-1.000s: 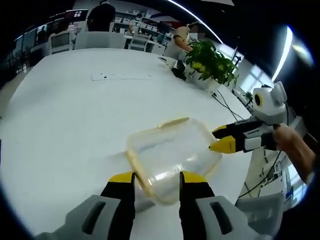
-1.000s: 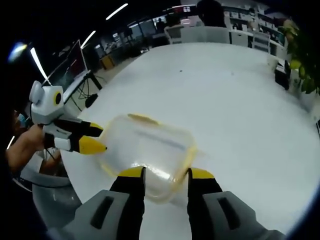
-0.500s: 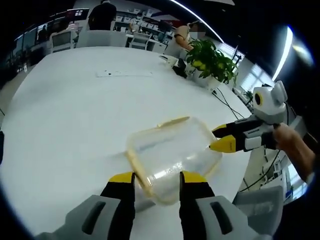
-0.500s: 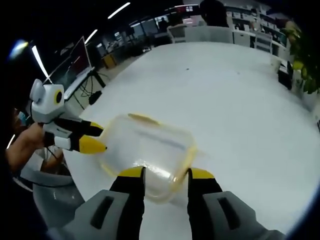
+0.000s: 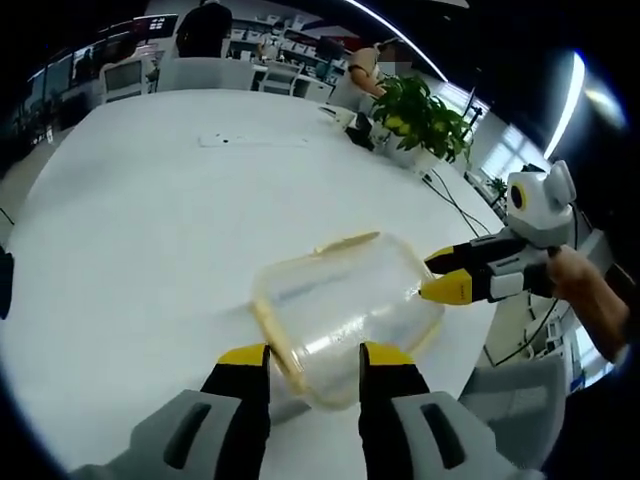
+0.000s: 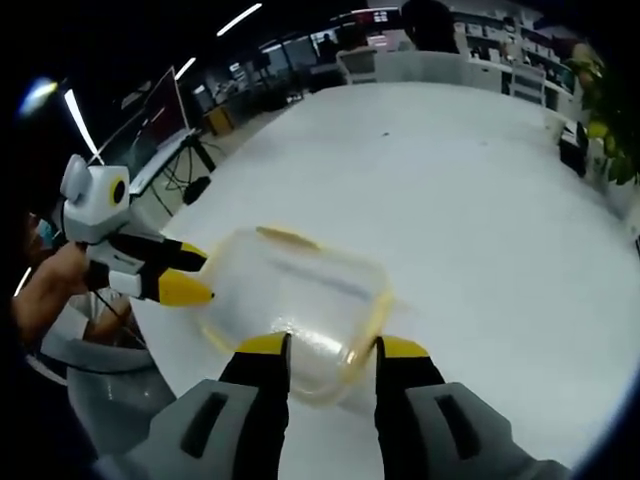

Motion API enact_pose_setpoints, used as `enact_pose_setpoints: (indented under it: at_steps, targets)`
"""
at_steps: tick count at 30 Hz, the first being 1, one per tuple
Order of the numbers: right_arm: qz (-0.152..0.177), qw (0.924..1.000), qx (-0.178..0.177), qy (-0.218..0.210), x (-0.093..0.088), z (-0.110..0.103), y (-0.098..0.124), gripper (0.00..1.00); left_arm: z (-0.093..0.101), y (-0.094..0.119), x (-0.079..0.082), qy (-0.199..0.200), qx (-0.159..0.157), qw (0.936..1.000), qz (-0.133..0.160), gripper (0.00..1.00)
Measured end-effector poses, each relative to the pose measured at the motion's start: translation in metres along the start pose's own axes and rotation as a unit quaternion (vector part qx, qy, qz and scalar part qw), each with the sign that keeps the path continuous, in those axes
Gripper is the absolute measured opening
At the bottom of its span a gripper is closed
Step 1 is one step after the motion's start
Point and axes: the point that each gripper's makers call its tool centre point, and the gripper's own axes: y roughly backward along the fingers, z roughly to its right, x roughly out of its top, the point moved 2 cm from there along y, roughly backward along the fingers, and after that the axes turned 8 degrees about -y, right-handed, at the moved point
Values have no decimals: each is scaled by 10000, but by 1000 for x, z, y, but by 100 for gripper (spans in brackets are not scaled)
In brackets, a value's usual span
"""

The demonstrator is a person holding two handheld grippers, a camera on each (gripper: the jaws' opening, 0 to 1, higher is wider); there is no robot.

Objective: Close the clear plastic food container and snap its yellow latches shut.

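Nothing moved but background drift. Your left gripper (image 5: 305, 352) and right gripper (image 6: 328, 344), jaws apart, empty, flank the container (image 5: 345, 315); lid on, latches (image 5: 347, 243) seemingly unsnapped.

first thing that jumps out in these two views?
The clear container with yellow latches, sitting on the white table near its edge, with a gripper at each end. In the left gripper view the left gripper straddles the near rim while the right gripper touches the far right side; the right gripper view mirrors this. A potted plant stands at the far side of the table.
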Motion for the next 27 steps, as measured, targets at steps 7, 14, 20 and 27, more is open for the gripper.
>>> enact_pose_setpoints:
  at_steps: [7,14,20,27]
  targets:
    - [-31,10000,8,26,-8,-12,0,30,-2,10,-10,9,-4,10000,-35,28]
    - [-59,10000,25,49,-13,-21,0,30,-2,16,-17,17,-3,10000,-85,28]
    - [-110,9999,32,75,-19,-27,1,30,-1,22,-24,21,-1,9999,-135,28]
    - [-166,9998,63,72,-25,-32,3,30,1,28,-31,49,10,9998,-185,28]
